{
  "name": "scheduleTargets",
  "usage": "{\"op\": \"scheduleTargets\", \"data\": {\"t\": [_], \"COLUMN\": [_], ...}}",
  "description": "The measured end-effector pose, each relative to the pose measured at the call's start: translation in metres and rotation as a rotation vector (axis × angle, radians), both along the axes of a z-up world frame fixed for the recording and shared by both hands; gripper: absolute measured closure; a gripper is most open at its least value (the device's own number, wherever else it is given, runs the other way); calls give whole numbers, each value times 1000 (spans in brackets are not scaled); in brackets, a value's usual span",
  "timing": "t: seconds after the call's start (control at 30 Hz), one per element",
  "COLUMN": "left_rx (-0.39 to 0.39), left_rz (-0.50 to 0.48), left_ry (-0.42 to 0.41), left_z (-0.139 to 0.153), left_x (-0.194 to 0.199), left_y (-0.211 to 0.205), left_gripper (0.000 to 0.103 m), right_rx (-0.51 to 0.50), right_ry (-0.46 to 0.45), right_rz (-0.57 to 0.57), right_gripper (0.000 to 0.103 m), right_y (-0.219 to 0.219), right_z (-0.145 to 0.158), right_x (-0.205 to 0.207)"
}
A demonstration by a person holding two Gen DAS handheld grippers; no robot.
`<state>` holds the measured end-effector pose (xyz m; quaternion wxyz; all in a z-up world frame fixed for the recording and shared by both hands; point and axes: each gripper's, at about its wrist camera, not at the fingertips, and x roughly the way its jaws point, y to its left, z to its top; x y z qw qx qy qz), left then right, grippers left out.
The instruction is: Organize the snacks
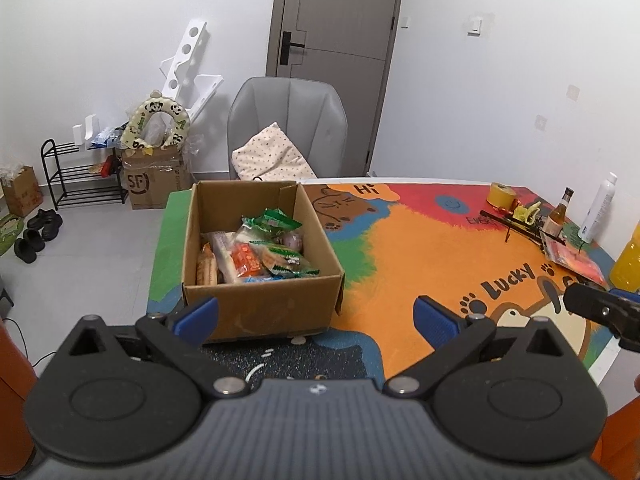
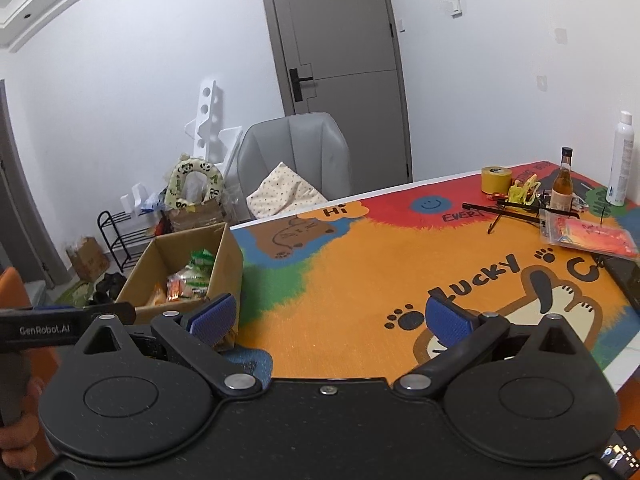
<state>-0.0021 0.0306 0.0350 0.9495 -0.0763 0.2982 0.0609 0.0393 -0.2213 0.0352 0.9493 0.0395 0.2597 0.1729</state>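
Observation:
An open cardboard box (image 1: 260,304) stands on the left part of the colourful mat (image 1: 400,248), filled with several wrapped snacks (image 1: 264,252) in green, orange and clear packets. My left gripper (image 1: 316,318) is open and empty, just in front of the box's near wall. The box also shows in the right wrist view (image 2: 224,264) at the left, with snacks (image 2: 188,280) inside. My right gripper (image 2: 328,320) is open and empty above the orange middle of the mat (image 2: 360,264). A red packet (image 2: 592,236) lies at the far right.
At the table's far right stand a yellow tape roll (image 2: 496,180), a brown glass bottle (image 2: 562,188), a white spray bottle (image 2: 620,160) and black sticks (image 2: 516,210). An orange juice bottle (image 1: 628,260) stands at the right edge. A grey chair (image 1: 288,128) is behind the table.

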Motion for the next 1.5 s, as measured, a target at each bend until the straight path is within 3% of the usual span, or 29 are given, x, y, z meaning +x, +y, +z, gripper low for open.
{"op": "scheduleTargets", "data": {"t": [0.6, 1.5], "left_rx": [-6, 17], "left_rz": [2, -30], "left_ry": [-10, -3], "left_z": [3, 2], "left_x": [-7, -6], "left_y": [5, -4], "left_gripper": [0, 0], "right_rx": [-9, -11], "right_ry": [55, 48], "right_rz": [16, 0], "right_gripper": [0, 0], "right_y": [5, 4], "right_z": [-3, -1], "right_x": [0, 2]}}
